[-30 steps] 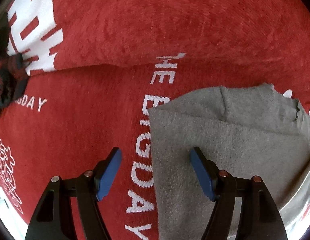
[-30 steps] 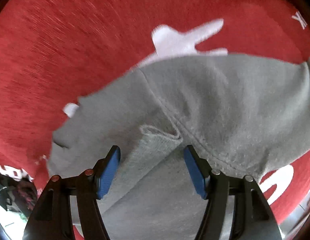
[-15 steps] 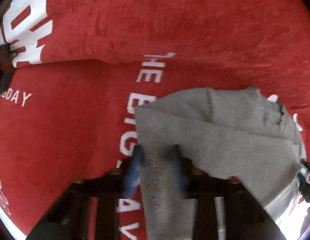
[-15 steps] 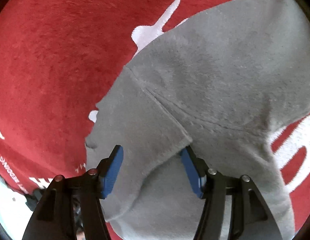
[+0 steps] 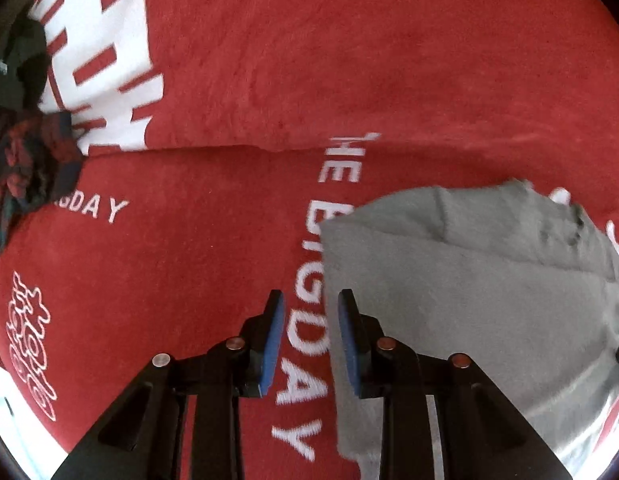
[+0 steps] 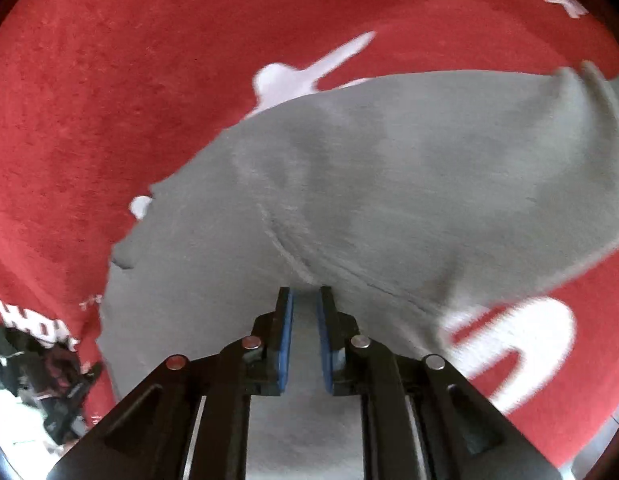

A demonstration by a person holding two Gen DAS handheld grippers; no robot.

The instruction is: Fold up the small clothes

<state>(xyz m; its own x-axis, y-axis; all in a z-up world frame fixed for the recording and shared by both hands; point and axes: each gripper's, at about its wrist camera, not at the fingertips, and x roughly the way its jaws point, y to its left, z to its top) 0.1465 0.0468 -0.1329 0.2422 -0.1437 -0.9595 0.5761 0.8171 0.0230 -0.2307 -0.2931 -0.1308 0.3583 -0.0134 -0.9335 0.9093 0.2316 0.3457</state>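
Whereas both jaws stood wide a second ago, the right gripper is closing on the grey garment on the red blanket, the left gripper sits narrowed at its edge — grip unclear — so folding can start

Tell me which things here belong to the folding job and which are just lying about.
Job:
grey garment
left gripper, at the garment's edge
right gripper, jaws closing with the garment between them

Lying about:
dark patterned bundle
red cloth with white lettering, underneath
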